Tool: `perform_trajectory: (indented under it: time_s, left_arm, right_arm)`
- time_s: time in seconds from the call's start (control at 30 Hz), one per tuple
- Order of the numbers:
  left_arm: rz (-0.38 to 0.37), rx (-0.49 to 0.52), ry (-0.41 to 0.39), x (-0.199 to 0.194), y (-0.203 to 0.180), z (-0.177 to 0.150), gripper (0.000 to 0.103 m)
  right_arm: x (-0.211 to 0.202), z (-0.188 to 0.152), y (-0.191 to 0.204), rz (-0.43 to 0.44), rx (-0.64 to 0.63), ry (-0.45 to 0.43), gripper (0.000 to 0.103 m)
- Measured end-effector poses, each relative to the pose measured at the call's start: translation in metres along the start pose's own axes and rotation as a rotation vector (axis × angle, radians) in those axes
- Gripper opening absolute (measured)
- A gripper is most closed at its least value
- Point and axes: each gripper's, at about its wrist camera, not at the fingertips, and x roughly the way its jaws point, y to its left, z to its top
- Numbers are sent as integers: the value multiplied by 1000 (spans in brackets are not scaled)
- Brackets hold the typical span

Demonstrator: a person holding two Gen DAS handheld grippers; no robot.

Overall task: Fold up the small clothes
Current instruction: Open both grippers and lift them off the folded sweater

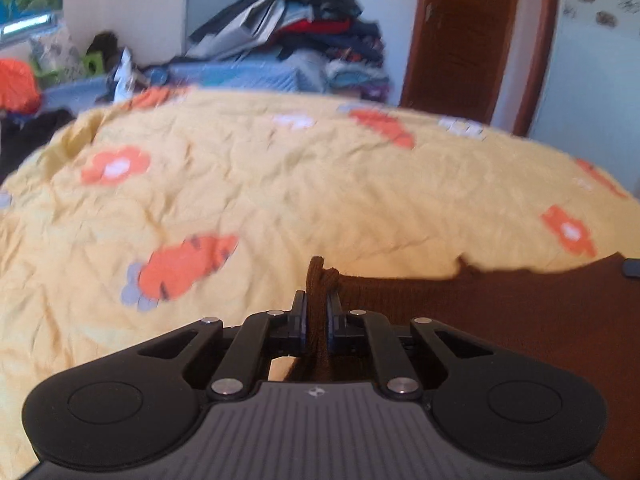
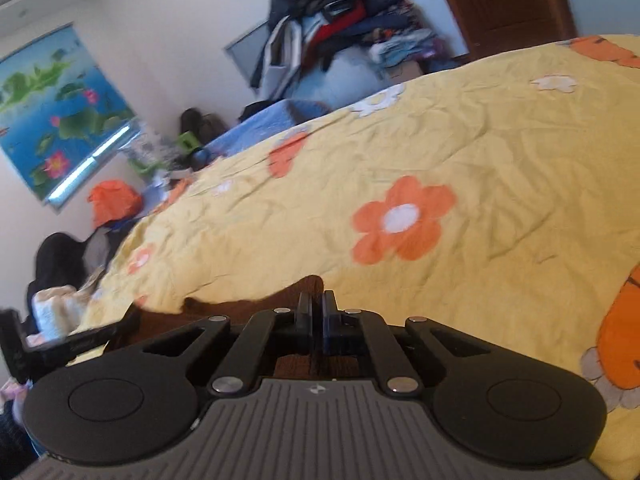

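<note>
Two corners of the brown knit garment (image 1: pixel 500 320) are pinched. My left gripper (image 1: pixel 316 312) and right gripper (image 2: pixel 317 312) each clench an edge, with the yellow flowered bedspread (image 1: pixel 280 184) at twelve o'clock.

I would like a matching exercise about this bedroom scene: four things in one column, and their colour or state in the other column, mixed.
Things:
1. knitted garment
2. flower-patterned bedsheet
3. wooden door
4. left tongs

Descriptions:
A. yellow, with orange flowers
B. dark brown, stretched between both tongs
C. shut on fabric
D. reddish brown, standing behind the bed

Pairs: 1-B, 2-A, 3-D, 4-C
</note>
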Motion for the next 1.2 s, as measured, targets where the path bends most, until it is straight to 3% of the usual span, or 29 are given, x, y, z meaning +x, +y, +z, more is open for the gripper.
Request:
perform_trajectory:
  time_s: [0.13, 0.2, 0.23, 0.27, 0.33, 0.37, 0.53, 0.57, 0.6, 0.67, 0.7, 0.77, 0.83, 0.9, 0.93, 1.0, 1.07, 1.2]
  left_arm:
    - [-6, -37, -4, -5, 5, -4, 16]
    - [17, -35, -17, -19, 2, -2, 26]
    - [29, -33, -38, -28, -1, -2, 32]
    - [29, -24, -64, -38, -5, -3, 36]
    - [0, 2, -97, -48, -16, -4, 68]
    - [-17, 18, -105, -49, -25, -4, 70]
    - [-26, 66, -36, -17, -53, -13, 70]
    - [-13, 72, -7, -9, -53, -17, 70]
    - [21, 103, -33, -5, -54, -26, 74]
    - [24, 118, -58, -3, -51, -35, 76]
    - [14, 91, -50, -4, -46, -33, 78]
    - [4, 76, -47, -2, -44, -33, 79]
    - [8, 77, -48, -2, -45, -32, 80]
    - [7, 73, -49, -2, -45, -32, 80]
    - [3, 68, -50, -2, -44, -32, 80]
    - [-1, 63, -52, -3, -44, -32, 80]
    - [-2, 62, -52, -2, -44, -32, 80]
    - [-10, 57, -52, -2, -42, -33, 81]
  right_arm:
    - [21, -16, -11, -17, 56, 72, 17]
    - [12, -19, -6, -24, 48, 35, 40]
    - [4, -17, -4, -43, 54, 7, 64]
    - [-9, -17, 0, -65, 58, -43, 71]
    - [-30, -15, 11, -38, 53, -132, 70]
    - [-33, -16, 18, -10, 47, -134, 70]
    - [12, -27, 68, -32, -120, -15, 71]
    - [25, -32, 67, -59, -143, 20, 71]
    - [37, -37, 63, -105, -168, 50, 71]
    - [37, -48, 52, -102, -257, -10, 66]
    - [33, -47, 45, -103, -232, -26, 64]
    - [24, -41, 29, -86, -145, -46, 50]
    - [19, -39, 17, -56, -70, -63, 46]
    - [17, -40, 22, -80, -80, -64, 46]
    - [16, -40, 29, -114, -101, -69, 48]
    - [11, -43, 45, -161, -139, -88, 61]
    - [14, -47, 61, -189, -212, -101, 81]
    - [43, -57, 54, -334, -302, -19, 88]
